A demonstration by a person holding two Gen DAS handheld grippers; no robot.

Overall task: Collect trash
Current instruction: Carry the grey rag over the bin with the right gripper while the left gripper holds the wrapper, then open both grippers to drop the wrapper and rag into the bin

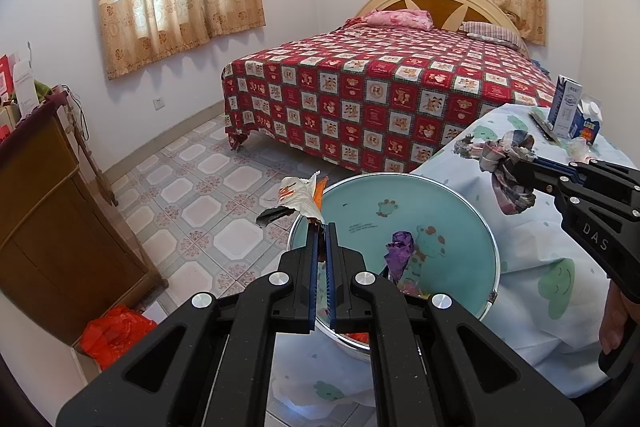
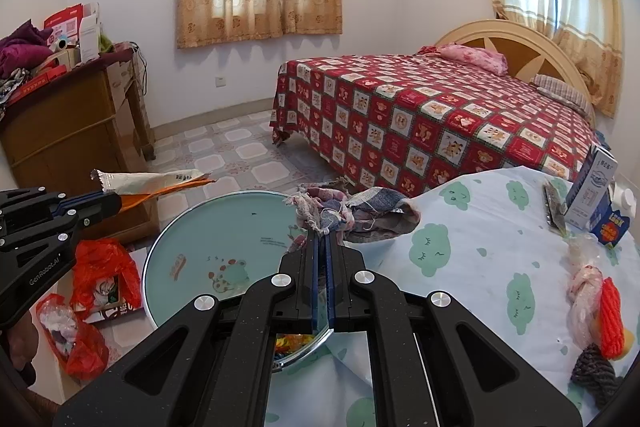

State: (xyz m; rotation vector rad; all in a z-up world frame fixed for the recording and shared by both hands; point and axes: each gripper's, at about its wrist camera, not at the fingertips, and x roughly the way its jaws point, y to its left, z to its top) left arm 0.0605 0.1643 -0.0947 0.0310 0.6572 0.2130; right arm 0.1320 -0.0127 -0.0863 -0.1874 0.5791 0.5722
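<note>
Basin (image 1: 494,259) w/ purple scrap (image 1: 400,247); left gripper (image 1: 325,227) pinching wrapper (image 1: 298,197), right gripper (image 2: 322,239) pinching rag (image 2: 360,213).

"DAS" printed on right gripper (image 1: 524,173) body, seen beside left tool. "GenRobot.AI" on left gripper (image 2: 114,201) body. Carton print unreadable.

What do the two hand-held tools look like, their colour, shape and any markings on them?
Both are matte black plastic with faint speckles. Each has two long straight fingers lined with blue ribbed pads, moved by angular linkage arms with triangular cut-outs and round silver pivot bolts. The left tool carries "GenRobot.AI" in pale letters on its side; the right tool shows the letters "DAS". No cables or sleeves show.
</note>
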